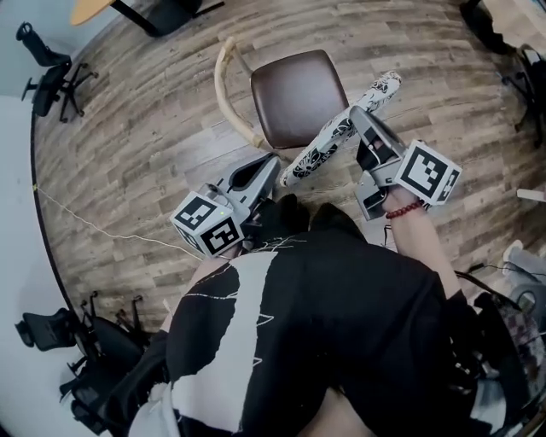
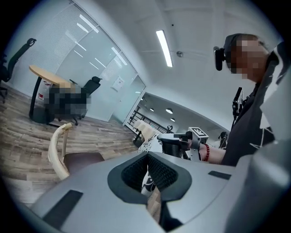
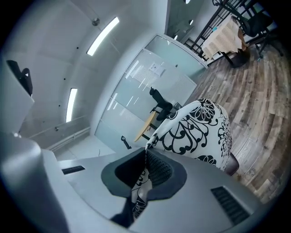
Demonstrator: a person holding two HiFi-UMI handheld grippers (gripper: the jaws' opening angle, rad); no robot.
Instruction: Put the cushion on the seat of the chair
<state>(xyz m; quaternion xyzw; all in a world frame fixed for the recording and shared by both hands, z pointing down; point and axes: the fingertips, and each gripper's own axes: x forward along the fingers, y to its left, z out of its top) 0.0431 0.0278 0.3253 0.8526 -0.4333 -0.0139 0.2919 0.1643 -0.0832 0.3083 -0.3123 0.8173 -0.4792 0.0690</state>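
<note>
**Left gripper [image 1: 271, 168] clamps cushion [image 1: 328, 141] at one end, right gripper [image 1: 365, 119] at the other, beside chair [image 1: 281, 115]**

Both sets of jaws pinch the patterned fabric. The cushion hangs on edge (not yet flat) along the chair's seat [image 1: 303, 85], away from its backrest [image 1: 229, 94]. Best practice: swing both ends over the seat together, level it, then release.

We look down on a floor [image 1: 153, 162] of weathered grey-brown planks. Near its middle stands a chair [image 1: 299, 96] with a dark brown seat and a curved, pale backrest [image 1: 227, 98]. To our left a black office chair [image 1: 53, 78] stands at the edge of the planks, and a desk [image 1: 90, 10] with a light wooden top shows at the upper left. A thin pale cord [image 1: 94, 224] trails across the boards. More black office chairs [image 1: 90, 358] crowd the lower left.
</note>
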